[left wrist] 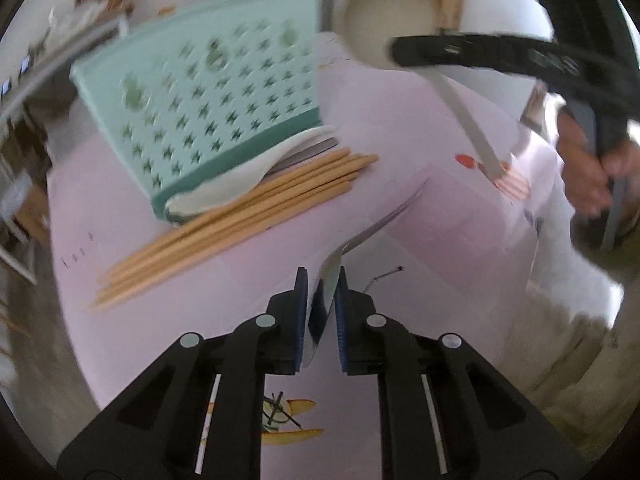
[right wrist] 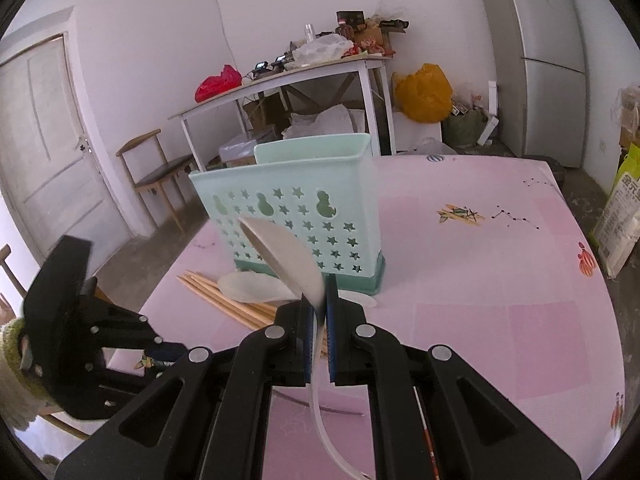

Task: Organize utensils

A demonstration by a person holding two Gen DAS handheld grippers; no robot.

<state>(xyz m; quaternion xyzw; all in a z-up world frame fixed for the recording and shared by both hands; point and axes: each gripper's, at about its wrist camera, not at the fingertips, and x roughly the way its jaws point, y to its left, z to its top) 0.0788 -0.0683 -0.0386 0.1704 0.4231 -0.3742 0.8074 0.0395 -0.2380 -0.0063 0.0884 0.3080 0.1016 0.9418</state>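
Between our left gripper [left wrist: 323,280] pads sits a metal spoon [left wrist: 374,230], clamped by its bowl; our right gripper [right wrist: 320,304] pinches a white ladle [right wrist: 286,258] before the green caddy [right wrist: 296,208]; either thin grip could slip; chopsticks [left wrist: 240,208] lie alongside.

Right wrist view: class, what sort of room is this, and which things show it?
Probably a home kitchen or dining room: a fridge, a table bearing a utensil holder, and a chair.

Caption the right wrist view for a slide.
Right hand-held gripper clamps a white spoon before the green utensil holder; chopsticks lie beside it.
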